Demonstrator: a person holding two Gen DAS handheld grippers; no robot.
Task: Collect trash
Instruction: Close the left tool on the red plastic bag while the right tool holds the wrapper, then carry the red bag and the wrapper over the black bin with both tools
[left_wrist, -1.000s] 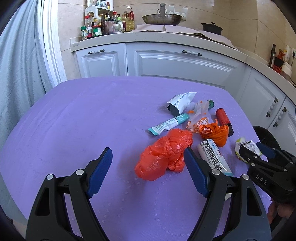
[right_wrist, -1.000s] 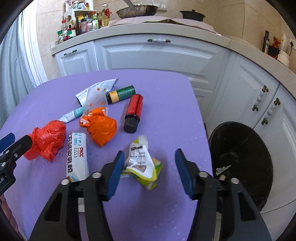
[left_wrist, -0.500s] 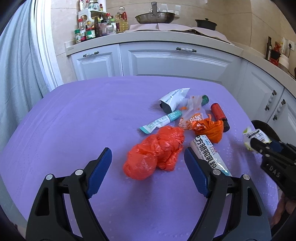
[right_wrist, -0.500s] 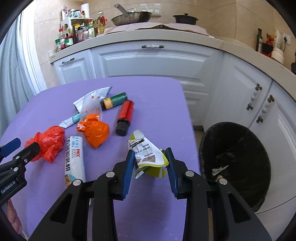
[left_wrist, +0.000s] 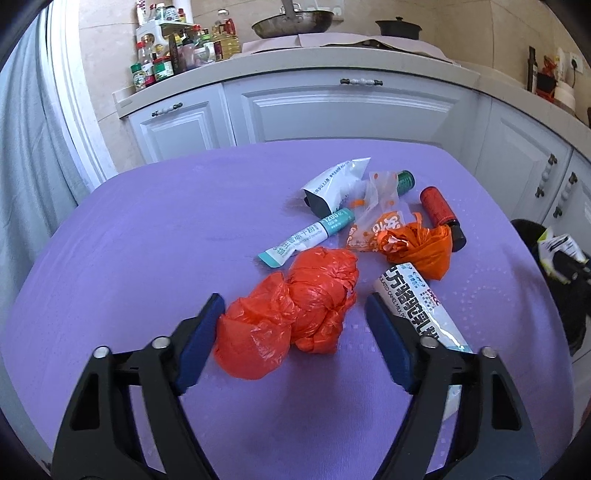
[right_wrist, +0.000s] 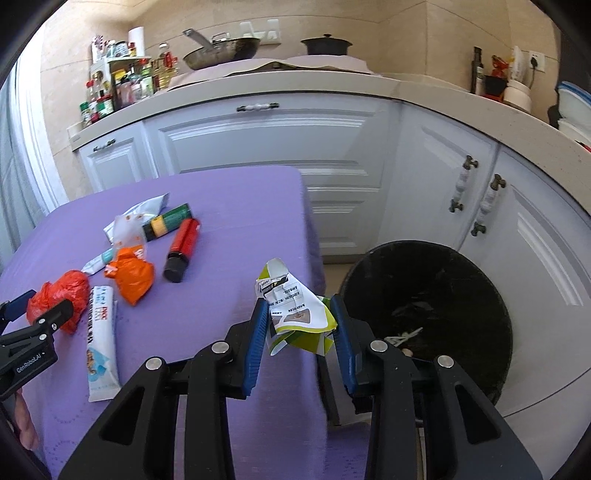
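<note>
My right gripper (right_wrist: 299, 328) is shut on a crumpled green-and-white wrapper (right_wrist: 295, 306) and holds it in the air at the table's right edge, beside the black trash bin (right_wrist: 436, 288). My left gripper (left_wrist: 295, 325) is open around a red plastic bag (left_wrist: 291, 310) lying on the purple table (left_wrist: 147, 240); the left pad touches the bag. Beyond it lie an orange bag (left_wrist: 421, 243), a white pouch (left_wrist: 417, 299), a teal sachet (left_wrist: 310, 236), a red bottle (left_wrist: 441, 214) and a green bottle (left_wrist: 404, 181).
White kitchen cabinets (right_wrist: 266, 147) and a counter with a pan (right_wrist: 221, 51) stand behind the table. The bin (left_wrist: 554, 280) stands on the floor off the table's right side. A curtain (left_wrist: 26, 147) hangs at the left.
My right gripper shut on the green-and-white wrapper, lifted it and carried it right, to the bin. My left gripper moved forward, so the red bag now lies between its fingers.
</note>
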